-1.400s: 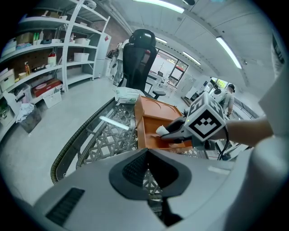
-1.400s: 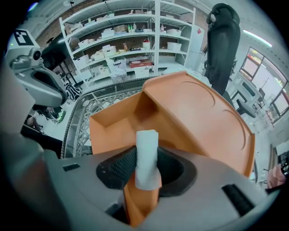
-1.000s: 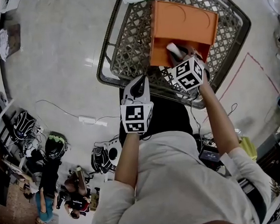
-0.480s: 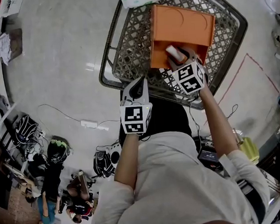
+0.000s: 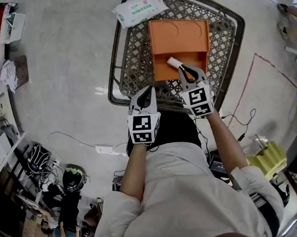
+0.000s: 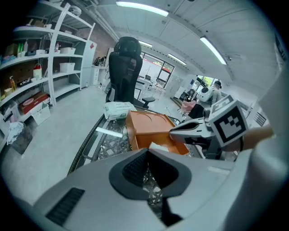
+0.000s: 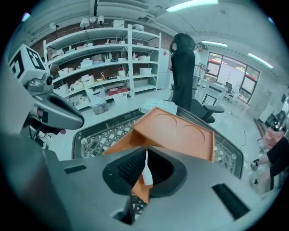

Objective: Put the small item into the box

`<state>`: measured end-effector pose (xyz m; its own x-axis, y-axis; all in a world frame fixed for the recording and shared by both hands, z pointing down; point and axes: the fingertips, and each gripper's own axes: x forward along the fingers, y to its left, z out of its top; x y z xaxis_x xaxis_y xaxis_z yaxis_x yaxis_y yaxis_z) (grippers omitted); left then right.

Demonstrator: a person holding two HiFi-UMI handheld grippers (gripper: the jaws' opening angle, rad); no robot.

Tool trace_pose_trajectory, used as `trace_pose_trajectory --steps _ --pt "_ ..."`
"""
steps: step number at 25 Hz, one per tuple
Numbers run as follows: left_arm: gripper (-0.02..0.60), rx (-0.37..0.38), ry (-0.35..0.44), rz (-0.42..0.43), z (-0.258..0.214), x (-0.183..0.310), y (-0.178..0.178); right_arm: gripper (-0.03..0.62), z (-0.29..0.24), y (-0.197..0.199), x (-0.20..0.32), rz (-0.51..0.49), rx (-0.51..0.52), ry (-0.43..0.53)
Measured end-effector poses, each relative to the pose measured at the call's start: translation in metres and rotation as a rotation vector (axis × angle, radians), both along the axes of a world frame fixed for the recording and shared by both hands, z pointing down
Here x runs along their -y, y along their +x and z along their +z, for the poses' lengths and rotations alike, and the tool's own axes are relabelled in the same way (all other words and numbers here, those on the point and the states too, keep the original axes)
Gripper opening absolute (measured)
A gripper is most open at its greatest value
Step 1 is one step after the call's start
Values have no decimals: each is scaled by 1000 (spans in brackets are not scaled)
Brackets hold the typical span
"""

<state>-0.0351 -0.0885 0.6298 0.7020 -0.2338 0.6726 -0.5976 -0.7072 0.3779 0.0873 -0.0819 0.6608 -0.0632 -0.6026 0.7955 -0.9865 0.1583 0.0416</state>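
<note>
An orange box lies in a grey wire basket. The small white item rests inside the box near its front wall. My right gripper hovers just behind the item, its jaws closing to a narrow slit. In the right gripper view only a white sliver shows through that slit, with the box beyond. My left gripper is shut and empty over the basket's near rim. In the left gripper view the box and the item lie ahead.
A white wipes packet lies on the basket's far rim. Behind the basket stands a black office chair, with white shelving at the left. Bags and cables litter the floor at lower left.
The right gripper has let go of the white item, which now lies in the box. Its jaws opened, then closed, and it drew back slightly. The left gripper stays shut.
</note>
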Motion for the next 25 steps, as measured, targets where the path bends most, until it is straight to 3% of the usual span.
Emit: trace_pose_trajectory --steps 5,25 --pt "8 -19 41 29 -18 5 3 3 -37 -9 -4 98 71 106" --pt "8 -189 232 260 -122 3 8 3 -184 -55 -42 419 12 427"
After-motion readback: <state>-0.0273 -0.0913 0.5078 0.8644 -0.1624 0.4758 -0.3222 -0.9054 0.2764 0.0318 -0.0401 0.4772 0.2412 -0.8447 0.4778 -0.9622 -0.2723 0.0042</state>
